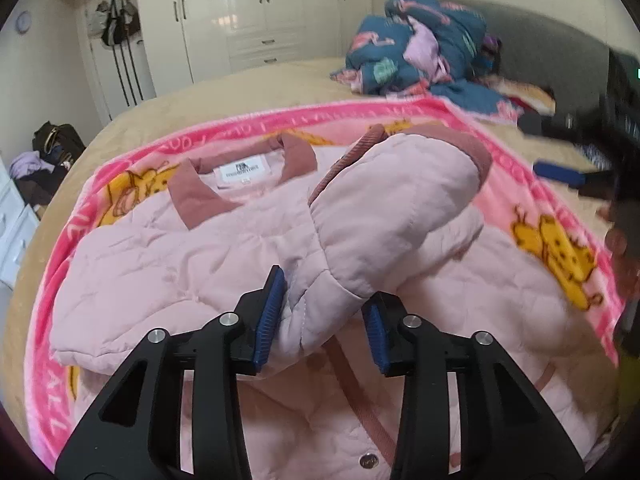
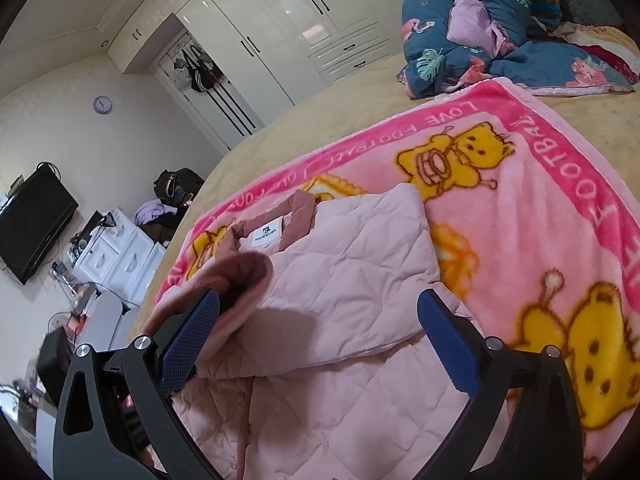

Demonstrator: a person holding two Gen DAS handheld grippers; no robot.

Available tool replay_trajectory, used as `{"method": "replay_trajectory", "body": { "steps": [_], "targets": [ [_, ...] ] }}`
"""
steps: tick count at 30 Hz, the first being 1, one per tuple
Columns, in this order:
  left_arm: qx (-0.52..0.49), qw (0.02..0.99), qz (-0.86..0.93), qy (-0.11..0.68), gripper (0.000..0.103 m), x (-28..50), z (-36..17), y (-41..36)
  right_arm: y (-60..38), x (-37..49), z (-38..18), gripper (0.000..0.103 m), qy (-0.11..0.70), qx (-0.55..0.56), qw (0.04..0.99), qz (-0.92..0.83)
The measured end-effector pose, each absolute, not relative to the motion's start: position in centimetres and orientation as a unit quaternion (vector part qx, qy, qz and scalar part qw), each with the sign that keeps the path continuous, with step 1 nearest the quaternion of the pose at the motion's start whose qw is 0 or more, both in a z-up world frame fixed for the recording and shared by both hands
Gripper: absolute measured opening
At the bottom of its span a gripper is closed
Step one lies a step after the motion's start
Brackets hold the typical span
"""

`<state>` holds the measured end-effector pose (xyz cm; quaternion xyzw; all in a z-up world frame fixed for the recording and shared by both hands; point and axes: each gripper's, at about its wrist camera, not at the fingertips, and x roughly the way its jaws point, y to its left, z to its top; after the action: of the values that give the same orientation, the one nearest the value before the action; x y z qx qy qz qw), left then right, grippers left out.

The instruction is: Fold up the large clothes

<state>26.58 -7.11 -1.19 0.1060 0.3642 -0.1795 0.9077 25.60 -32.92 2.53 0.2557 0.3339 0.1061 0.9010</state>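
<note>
Gripping a sleeve (image 1: 384,216), left hand-held gripper (image 1: 325,320) lifts it over pink jacket (image 1: 168,264) on blanket (image 2: 540,208). Right hand-held gripper (image 2: 320,340) hangs w/ fingers apart.

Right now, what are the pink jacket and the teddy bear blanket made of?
The pink jacket looks like smooth, thin woven cloth over soft padding: stitched diamond quilting puffs it up, and its collar looks ribbed like corduroy. The teddy bear blanket looks like fuzzy fleece, with a soft, furry, matte surface. Exact fibres can't be told.

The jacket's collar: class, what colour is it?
Dusty rose collar, darker than the pale pink jacket; clearest in the left wrist view.
</note>
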Motion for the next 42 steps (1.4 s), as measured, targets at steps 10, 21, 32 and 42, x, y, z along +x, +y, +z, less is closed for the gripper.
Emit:
{"method": "replay_trajectory", "body": {
  "steps": [10,21,32,42],
  "targets": [
    [0.120,0.889,-0.201,0.393,0.079,25.2,-1.6,-7.8,-32.8,25.4,2.7,0.099,0.332,0.252,0.903,0.104],
    [0.044,0.885,-0.237,0.400,0.094,25.6,2.0,-4.2,-30.8,25.7,2.5,0.099,0.351,0.244,0.896,0.119],
    [-0.004,0.913,-0.126,0.387,0.094,32.8,4.8,4.9,-24.9,27.3,-2.6,0.099,0.450,0.249,0.841,0.170],
    [-0.076,0.920,-0.027,0.384,0.094,34.2,3.9,15.4,-21.5,28.1,-7.0,0.099,0.493,0.273,0.811,0.156]
  ]
}}
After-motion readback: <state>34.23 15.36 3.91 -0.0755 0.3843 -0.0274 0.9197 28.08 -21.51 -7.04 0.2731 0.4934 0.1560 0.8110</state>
